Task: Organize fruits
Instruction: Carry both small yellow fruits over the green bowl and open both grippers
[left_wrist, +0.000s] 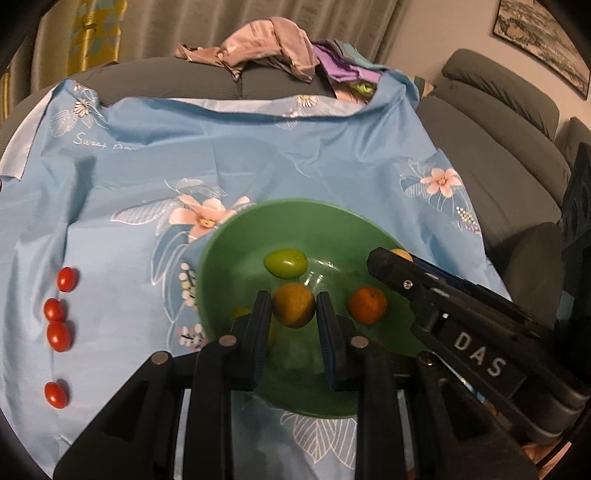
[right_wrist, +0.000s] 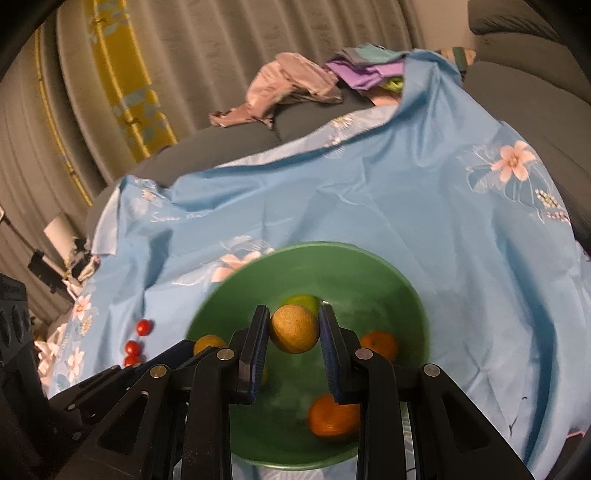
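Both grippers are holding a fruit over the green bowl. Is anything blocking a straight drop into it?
Nothing visible blocks it. The left gripper and right gripper each hold a yellow-orange fruit above the green bowl; only loose fruit lies below, such as an orange and a green fruit.

A grey sofa carries a blue flowered cloth. On the cloth, a green bowl sits under the fingers, and four red tomatoes lie well left of them.

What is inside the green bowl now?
In the green bowl lie a green fruit and two orange mandarins. The gripper fingers cover part of the bottom, so more may be hidden.
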